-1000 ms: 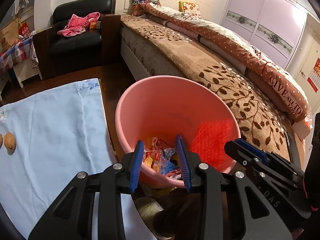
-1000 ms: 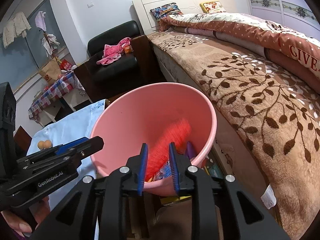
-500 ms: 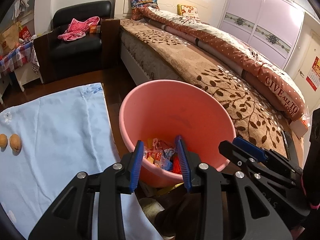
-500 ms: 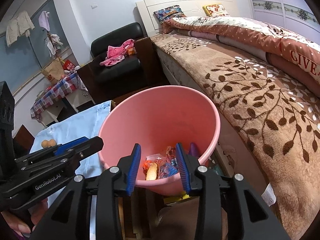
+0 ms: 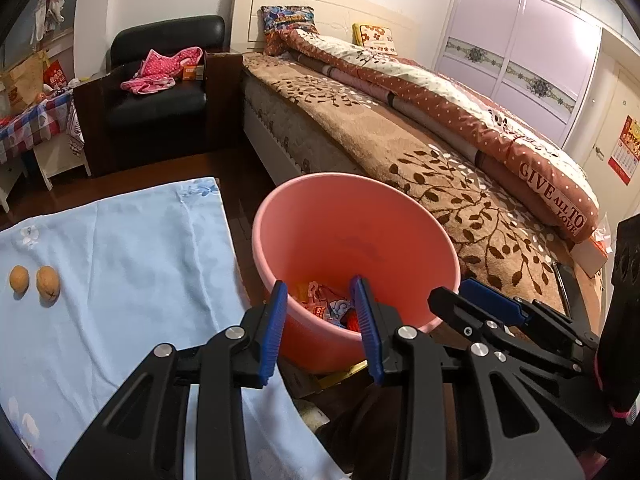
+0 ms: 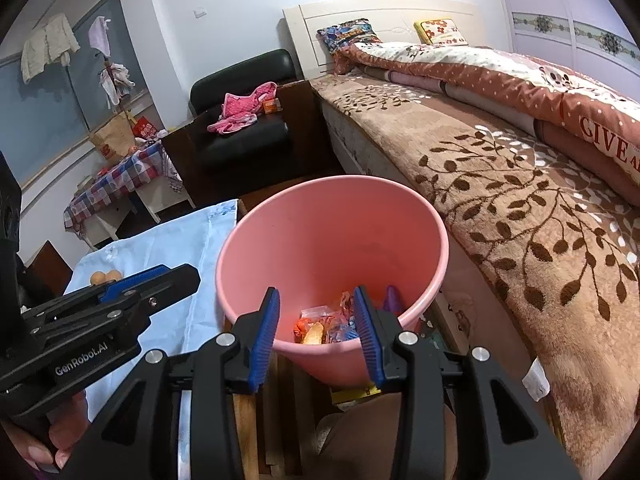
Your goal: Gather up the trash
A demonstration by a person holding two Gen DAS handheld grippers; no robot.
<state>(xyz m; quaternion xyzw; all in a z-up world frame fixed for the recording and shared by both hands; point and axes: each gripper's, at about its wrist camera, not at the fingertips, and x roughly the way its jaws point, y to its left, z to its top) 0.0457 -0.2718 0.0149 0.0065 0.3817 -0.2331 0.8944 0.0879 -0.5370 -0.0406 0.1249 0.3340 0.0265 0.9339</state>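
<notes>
A pink bucket (image 5: 360, 236) (image 6: 332, 232) stands between the blue-clothed table and the bed. Several snack wrappers (image 5: 326, 306) (image 6: 324, 326) lie at its bottom. My left gripper (image 5: 318, 284) hovers over the near rim, open, with nothing between its blue pads. Beside it on the right, my right gripper (image 6: 316, 292) also points into the bucket; its jaws are opening and nothing is between them. Each gripper shows side-on in the other's view: the right gripper (image 5: 452, 298) and the left gripper (image 6: 180, 276).
Two brown walnut-like things (image 5: 36, 280) (image 6: 105, 277) lie on the light blue cloth (image 5: 120, 260) left of the bucket. The bed (image 5: 440, 168) runs along the right. A black armchair (image 5: 160, 92) with pink clothes stands behind. A person's hand (image 6: 44, 440) holds the left gripper.
A red thing between the right gripper's pads dropped into the bucket, and those jaws spread wider. Both grippers drew back and up from the bucket. The left jaws kept their width.
</notes>
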